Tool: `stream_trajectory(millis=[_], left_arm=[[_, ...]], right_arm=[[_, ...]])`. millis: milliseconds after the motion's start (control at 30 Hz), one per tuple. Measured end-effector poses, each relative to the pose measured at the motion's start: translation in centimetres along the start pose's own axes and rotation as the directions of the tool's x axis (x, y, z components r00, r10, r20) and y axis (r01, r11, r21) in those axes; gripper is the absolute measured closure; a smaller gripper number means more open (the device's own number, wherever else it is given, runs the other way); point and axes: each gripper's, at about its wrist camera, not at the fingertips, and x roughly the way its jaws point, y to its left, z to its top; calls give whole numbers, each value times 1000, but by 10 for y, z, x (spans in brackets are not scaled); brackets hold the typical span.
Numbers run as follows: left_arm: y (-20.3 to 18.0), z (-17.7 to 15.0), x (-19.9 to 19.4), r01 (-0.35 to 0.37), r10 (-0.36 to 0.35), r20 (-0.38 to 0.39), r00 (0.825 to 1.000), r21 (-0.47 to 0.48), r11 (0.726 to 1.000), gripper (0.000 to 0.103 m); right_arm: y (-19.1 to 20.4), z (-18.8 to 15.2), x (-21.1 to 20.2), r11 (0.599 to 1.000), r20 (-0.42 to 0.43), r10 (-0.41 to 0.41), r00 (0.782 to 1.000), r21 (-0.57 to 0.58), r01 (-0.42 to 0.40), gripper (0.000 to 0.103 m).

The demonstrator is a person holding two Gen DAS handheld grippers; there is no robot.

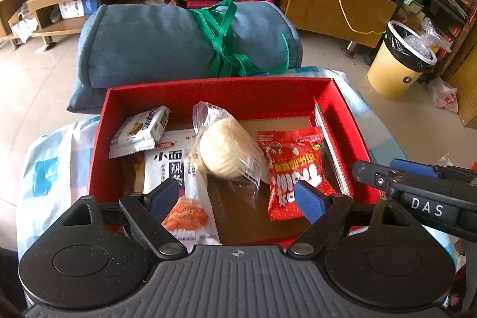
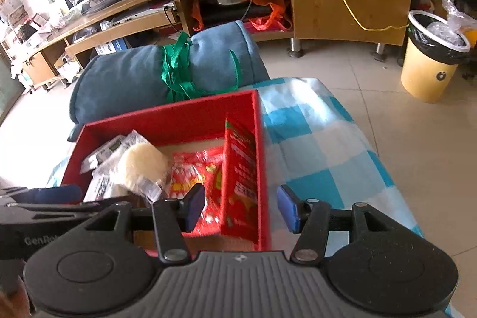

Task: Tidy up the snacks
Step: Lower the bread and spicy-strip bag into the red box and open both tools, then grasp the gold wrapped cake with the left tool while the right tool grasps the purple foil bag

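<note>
Lying beyond left gripper (image 1: 237, 197): snacks (image 1: 229, 151), seemingly boxed.

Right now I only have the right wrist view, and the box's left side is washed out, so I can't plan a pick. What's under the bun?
Observer: A flat white packet with an orange food picture lies on the box floor, partly under the bun.
Operator: Anything in the far-left corner?
Observer: A small white snack packet leans against the red box's left wall.
Operator: Is the left gripper holding anything?
Observer: No, the left gripper is open and empty.
</note>
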Motion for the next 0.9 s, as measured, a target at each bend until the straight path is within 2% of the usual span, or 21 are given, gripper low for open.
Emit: stream_trajectory(millis=[467, 733, 900], left_arm=[[-13, -39, -17, 34, -33, -25, 999, 34, 999, 14], [-19, -64, -19, 67, -63, -73, 995, 50, 997, 14], [-20, -70, -23, 78, -74, -74, 995, 51, 996, 14]], right_arm=[[-4, -58, -29, 1000, -53, -2, 999, -4, 2, 49], [-5, -102, -31, 1000, -152, -11, 988, -11, 10, 47], [2, -122, -26, 999, -202, -19, 979, -44, 10, 42]])
